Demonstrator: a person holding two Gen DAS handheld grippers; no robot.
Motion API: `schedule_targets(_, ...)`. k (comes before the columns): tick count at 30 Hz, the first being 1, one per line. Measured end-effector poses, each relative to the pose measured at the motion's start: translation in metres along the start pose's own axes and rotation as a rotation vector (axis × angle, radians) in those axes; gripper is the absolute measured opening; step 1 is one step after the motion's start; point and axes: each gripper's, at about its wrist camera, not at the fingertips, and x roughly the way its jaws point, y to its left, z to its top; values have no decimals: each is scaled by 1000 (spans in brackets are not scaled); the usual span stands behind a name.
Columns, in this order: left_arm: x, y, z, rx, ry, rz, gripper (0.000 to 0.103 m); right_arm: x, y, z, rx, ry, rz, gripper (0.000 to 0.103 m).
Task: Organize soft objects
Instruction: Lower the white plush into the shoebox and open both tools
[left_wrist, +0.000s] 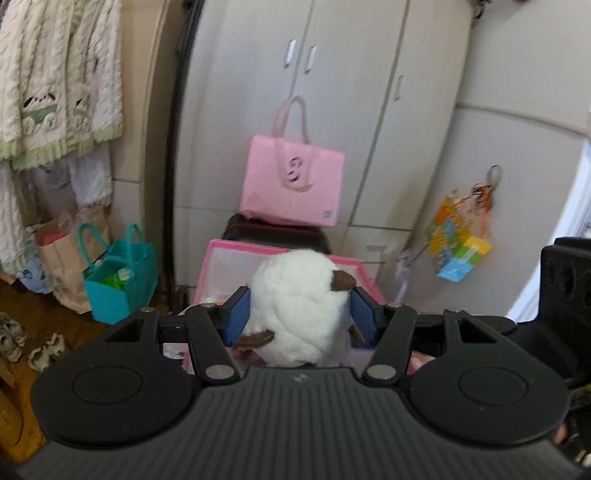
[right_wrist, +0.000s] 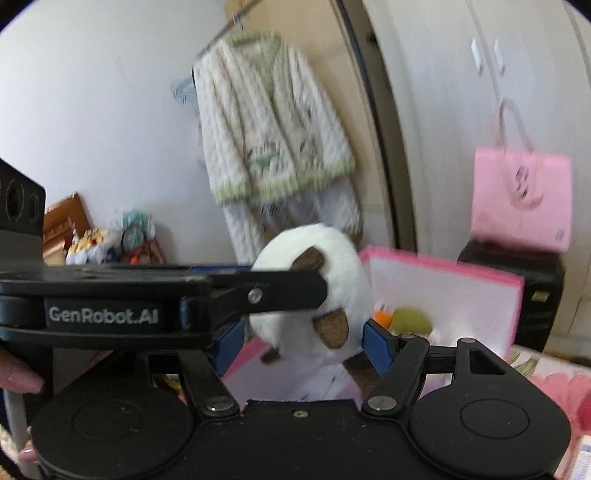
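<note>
Left gripper (left_wrist: 299, 314) clamped on white plush (left_wrist: 301, 306), blue pads (left_wrist: 236, 315) pressing both sides. Plush carried in the air, just ahead of and above the pink-rimmed bin (left_wrist: 218, 258), which lies beyond and below. Right gripper (right_wrist: 303, 341) spread wide, holding nothing, plush (right_wrist: 314, 291) just above and between its pads, contact not clear. Left nearer the bin's opening, judging by its view. Plush roughly round, no clear long axis. Likely next: lowering into bin.
</note>
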Motion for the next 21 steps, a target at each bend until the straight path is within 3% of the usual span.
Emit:
schedule_targets(2, 13, 9, -3, -31, 23, 6, 58, 14, -6, -1, 13, 63, 20, 75)
schedule_targets(6, 33, 26, -8, -76, 87, 10, 57, 34, -8, -3, -11, 125, -17, 75)
schedule_targets(8, 35, 29, -11, -74, 79, 48, 57, 38, -12, -1, 7, 153, -2, 74)
schedule_targets(12, 25, 30, -11, -48, 43, 70, 57, 28, -9, -2, -37, 127, -32, 74)
schedule_targets(17, 2, 21, -15, 23, -2, 102, 58, -6, -22, -17, 16, 60, 37, 74)
schedule_targets(21, -18, 10, -19, 70, -3, 77, 58, -34, -19, -24, -8, 39, 19, 74)
